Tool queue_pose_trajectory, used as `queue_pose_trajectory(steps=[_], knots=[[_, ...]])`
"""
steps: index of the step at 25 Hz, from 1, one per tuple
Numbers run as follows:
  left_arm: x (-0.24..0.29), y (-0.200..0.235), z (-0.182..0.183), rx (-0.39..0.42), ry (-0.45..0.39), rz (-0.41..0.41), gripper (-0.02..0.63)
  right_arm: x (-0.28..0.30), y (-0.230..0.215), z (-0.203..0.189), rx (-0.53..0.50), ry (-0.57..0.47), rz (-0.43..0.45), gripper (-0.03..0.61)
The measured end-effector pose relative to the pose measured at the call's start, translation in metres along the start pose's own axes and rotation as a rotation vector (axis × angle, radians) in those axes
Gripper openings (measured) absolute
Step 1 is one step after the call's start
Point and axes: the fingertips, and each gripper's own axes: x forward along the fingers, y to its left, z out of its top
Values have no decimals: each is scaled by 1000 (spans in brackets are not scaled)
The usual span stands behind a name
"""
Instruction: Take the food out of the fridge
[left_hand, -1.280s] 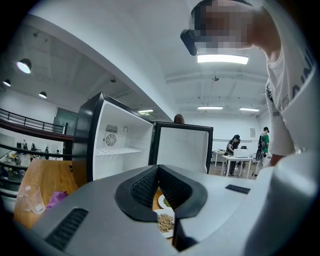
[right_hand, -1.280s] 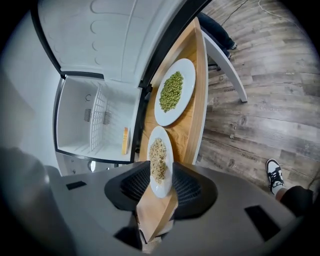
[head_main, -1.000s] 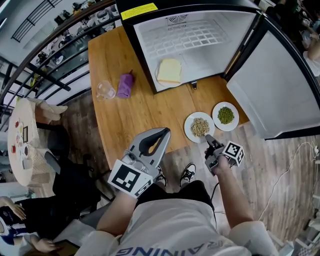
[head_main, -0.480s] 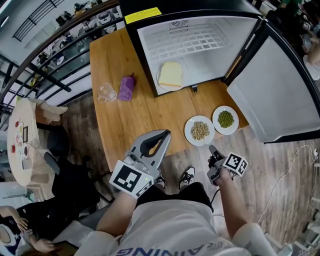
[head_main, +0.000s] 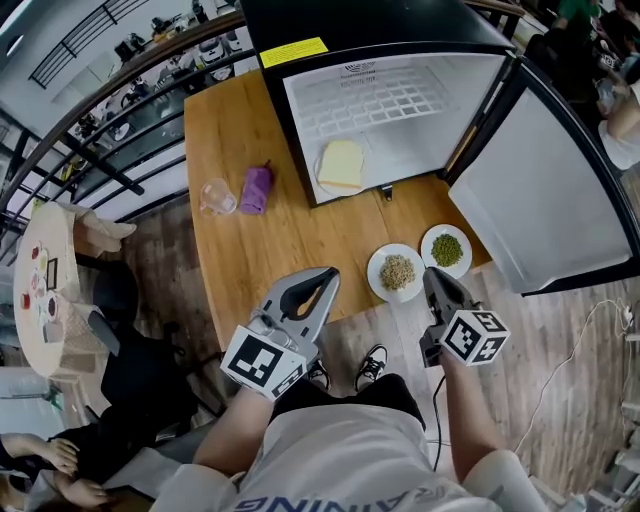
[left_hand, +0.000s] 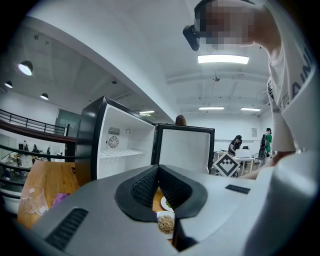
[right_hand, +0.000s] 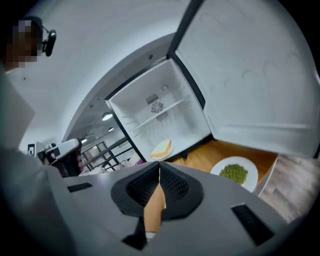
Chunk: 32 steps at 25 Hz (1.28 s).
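Pointing slightly down at fridge (head_main: 400, 90), right claw (head_main: 431, 273), just closed empty

Wooden table (head_main: 250, 250) on plank floor (head_main: 560, 340), black railing (head_main: 100, 165) behind

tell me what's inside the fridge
A slice of bread on a white plate, on the fridge floor below a wire shelf. Anything beneath the bread is covered.
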Motion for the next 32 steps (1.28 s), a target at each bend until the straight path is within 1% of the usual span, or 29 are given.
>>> queue_pose_trajectory(steps=[2,3,7,11,14,19,22,26,32], knots=[[-4,3,1,-3,-4,14,8,-5,16,21,-88,-47,-6,25],[-6,4,3,-5,-7,21,8,-7,26,30,-119,-66,5,25],[-14,6,10,-3,-30,39,8,-16,66,61,-209,-132,79,25],[-22,11,23,18,-59,59,8,-27,101,92,-305,-218,119,25],[-28,17,32,27,-82,85,8,-31,121,107,-356,-257,147,25],[-35,20,39,49,-104,108,8,-28,131,110,-363,-257,171,25],[-34,21,40,59,-96,111,8,-25,130,107,-362,-248,171,25],[-36,23,42,43,-110,106,8,-22,129,104,-354,-239,169,25],[-37,25,42,49,-106,106,8,-16,129,103,-350,-228,170,25]])
